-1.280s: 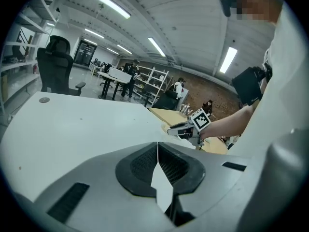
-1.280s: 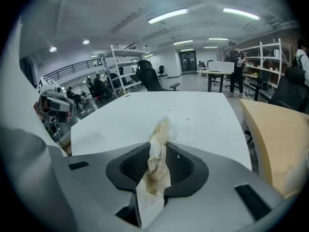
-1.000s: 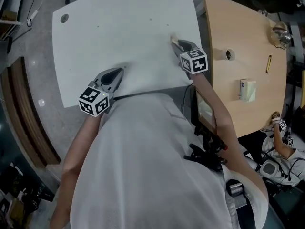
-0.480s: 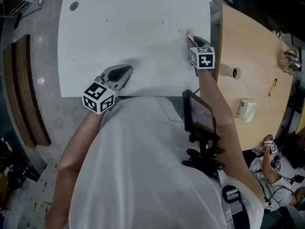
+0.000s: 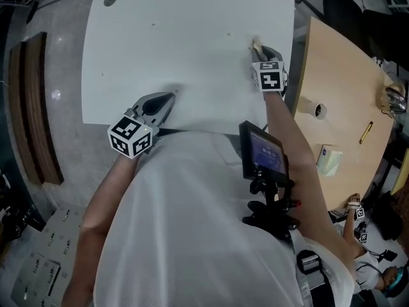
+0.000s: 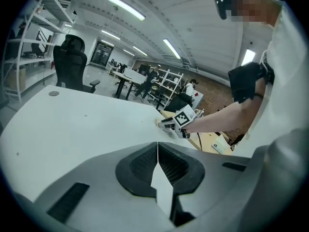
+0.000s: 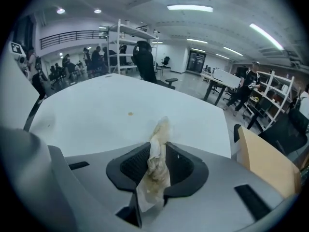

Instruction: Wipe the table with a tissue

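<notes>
The stained tissue is pinched between the jaws of the right gripper. Its crumpled tip sticks out past them, down at the white table near that table's right edge. A small brown speck lies on the surface ahead of the tissue, apart from it. The left gripper has its jaws pressed together with nothing between them, low over the table's near edge. To the right, a wooden table carries a tape roll, a yellow pen and a small pale pack.
</notes>
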Demonstrator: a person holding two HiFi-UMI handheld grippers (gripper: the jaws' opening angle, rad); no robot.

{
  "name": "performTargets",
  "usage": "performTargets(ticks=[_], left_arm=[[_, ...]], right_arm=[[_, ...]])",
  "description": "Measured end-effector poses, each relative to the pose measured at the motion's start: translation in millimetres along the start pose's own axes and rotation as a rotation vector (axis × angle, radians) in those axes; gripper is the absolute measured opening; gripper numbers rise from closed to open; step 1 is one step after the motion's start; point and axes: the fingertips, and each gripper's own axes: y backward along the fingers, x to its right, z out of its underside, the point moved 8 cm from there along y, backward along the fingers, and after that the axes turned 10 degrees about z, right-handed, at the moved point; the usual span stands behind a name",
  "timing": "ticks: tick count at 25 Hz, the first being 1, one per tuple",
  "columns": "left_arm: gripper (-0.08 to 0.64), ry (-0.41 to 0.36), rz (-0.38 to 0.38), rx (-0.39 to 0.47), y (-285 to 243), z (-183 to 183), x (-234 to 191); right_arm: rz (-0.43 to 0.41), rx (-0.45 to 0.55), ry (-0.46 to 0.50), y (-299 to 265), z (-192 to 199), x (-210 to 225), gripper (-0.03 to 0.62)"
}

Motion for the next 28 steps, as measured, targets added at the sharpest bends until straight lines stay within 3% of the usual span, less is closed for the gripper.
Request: performTargets(ticks=[9,14,16,19,20,24,28], left_arm=[[0.008,-0.019,0.021,0.004,-5,-8,-1],[0.008,-0.026,0.016,0.002,-7,-7,2],[0.008,-0.029,0.010,0.004,-6,-6,5],[0.008,-0.033,0.000,0.012,-4,-7,8],[0.008,-0.036,-0.005,0.014,-3,-7,8],[0.008,-0.045,-0.024,0.028,1,-8,11],[0.008,-0.043,-0.030,0.030,6,-6,13]], right_arm=[[-0.180,0.018,0.248,6,-16,-43,0.097],[-0.357,0.014,0.285,12,-14,-65,0.098],[-0.403,0.029,0.228,16,-12,-66,0.098],[-0.282,0.063,0.002,18,-7,-34,0.098],[-0.226,0.052,-0.035,17,-5,-21,0.098],[-0.076,-0.038,-0.041,7,8,9,0.098],[-0.005,-0.055,0.007,3,8,7,0.098]])
